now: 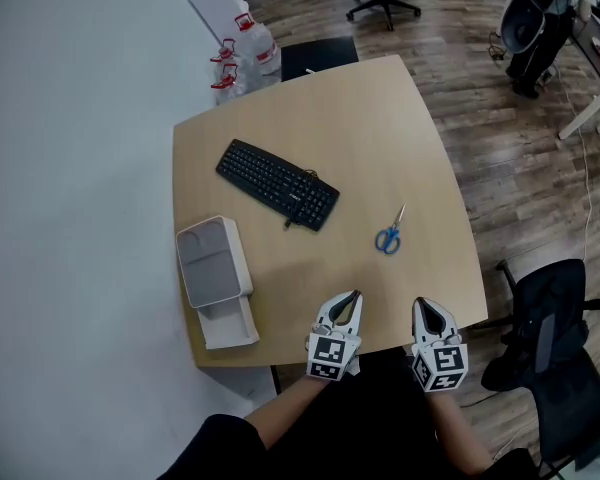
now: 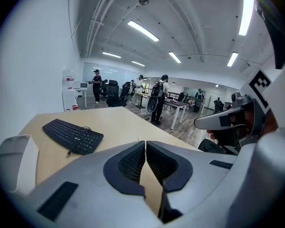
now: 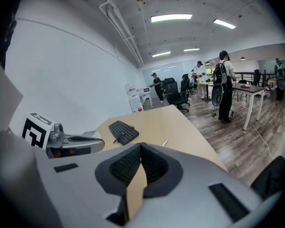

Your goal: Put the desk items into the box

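A black keyboard (image 1: pixel 277 184) lies slantwise on the wooden desk (image 1: pixel 400 138), its cable end toward me. Blue-handled scissors (image 1: pixel 389 234) lie to its right. An open white box (image 1: pixel 213 261) sits at the desk's left edge, its flap (image 1: pixel 228 324) folded out toward me. My left gripper (image 1: pixel 355 295) and right gripper (image 1: pixel 419 302) hover side by side over the near edge, both shut and empty. In the left gripper view, the shut left gripper (image 2: pixel 145 142) points over the desk toward the keyboard (image 2: pixel 72 134), with the box (image 2: pixel 14 163) at left. The right gripper (image 3: pixel 140 145) faces the keyboard (image 3: pixel 124 131).
A black office chair (image 1: pixel 555 338) stands at the desk's near right corner and another chair (image 1: pixel 320 54) at the far edge. Water jugs (image 1: pixel 245 53) sit on the floor by the white wall. Several people stand at far tables in the gripper views.
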